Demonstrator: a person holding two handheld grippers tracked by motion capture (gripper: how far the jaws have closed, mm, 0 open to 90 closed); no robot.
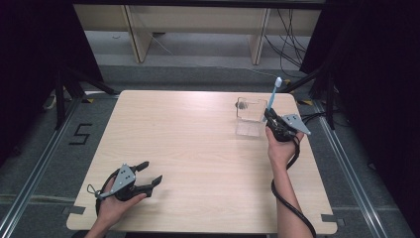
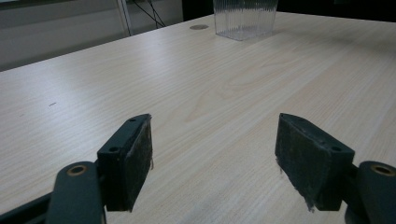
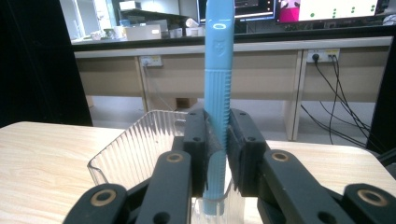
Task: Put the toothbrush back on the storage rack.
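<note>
A light blue toothbrush stands upright in my right gripper, whose jaws are shut on its ribbed handle. Its bristle end points up and away. The gripper holds it over the right edge of a clear ribbed plastic box at the table's far right; in the right gripper view the handle's lower end reaches down inside the box. My left gripper rests low at the near left of the table, open, with bare wood between its pads. The clear box shows far ahead of it.
The light wooden table has a small round grommet behind the box. Beyond the far edge are desk legs, cables and dark curtains on both sides. Metal floor rails run along the left and right.
</note>
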